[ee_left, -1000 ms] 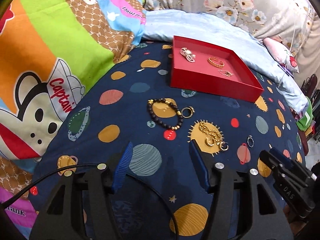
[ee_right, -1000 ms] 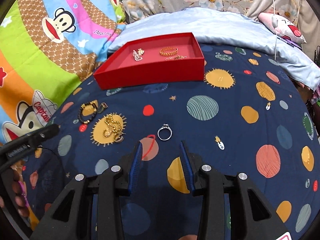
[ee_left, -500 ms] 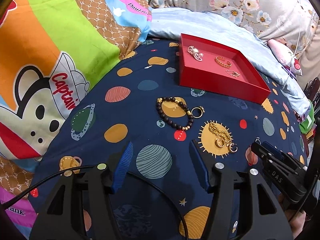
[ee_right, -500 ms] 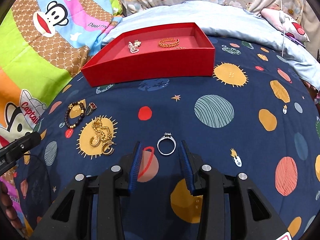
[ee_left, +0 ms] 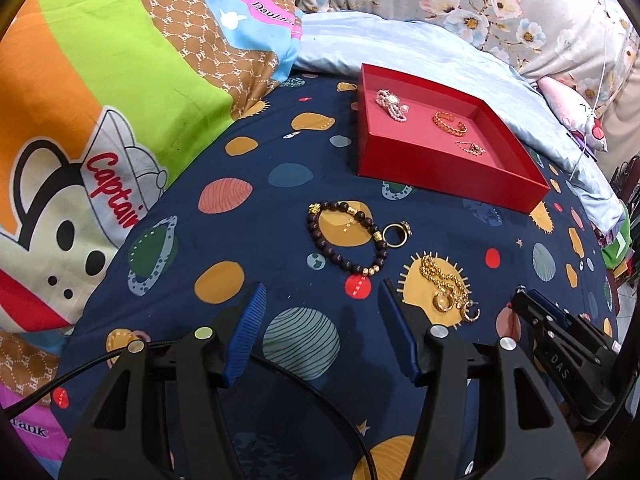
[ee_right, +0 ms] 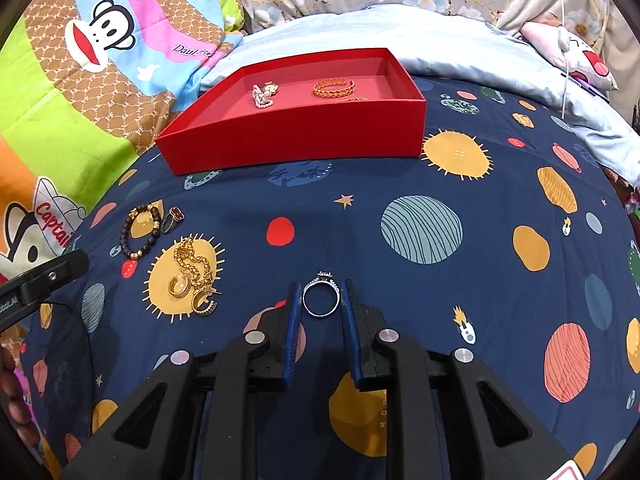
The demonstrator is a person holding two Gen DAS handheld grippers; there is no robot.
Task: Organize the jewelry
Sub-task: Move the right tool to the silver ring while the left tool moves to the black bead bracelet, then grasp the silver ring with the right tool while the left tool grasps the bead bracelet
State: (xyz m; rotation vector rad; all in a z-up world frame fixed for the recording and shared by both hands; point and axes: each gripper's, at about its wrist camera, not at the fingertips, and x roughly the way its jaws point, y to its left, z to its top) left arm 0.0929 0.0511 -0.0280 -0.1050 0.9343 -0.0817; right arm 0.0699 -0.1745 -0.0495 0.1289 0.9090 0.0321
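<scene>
A silver ring [ee_right: 325,277] lies on the dark planet-print bedcover between the fingers of my right gripper [ee_right: 321,284]. Its jaws are closing, and both blue pads touch the ring's sides. Left of it lie a gold chain [ee_right: 192,260] with two hoop earrings [ee_right: 180,286], a dark beaded bracelet [ee_right: 126,240] and a gold ring with a dark stone [ee_right: 174,218]. The red tray [ee_right: 296,140] behind holds a pearl piece [ee_right: 262,94] and an orange braided cuff [ee_right: 334,88]. My left gripper [ee_left: 321,285] hovers open and empty, short of the bracelet [ee_left: 344,260].
Bright cartoon-print bedding [ee_left: 100,120] rises on the left, and a pale blue sheet [ee_right: 400,36] and a floral pillow lie behind the tray. A black cable [ee_left: 312,372] loops under the left gripper. The bedcover drops away at the right.
My right gripper has come forward and down until the silver ring lies between its fingers, and its jaws have narrowed onto it. The left gripper has hardly moved and stays equally open.
</scene>
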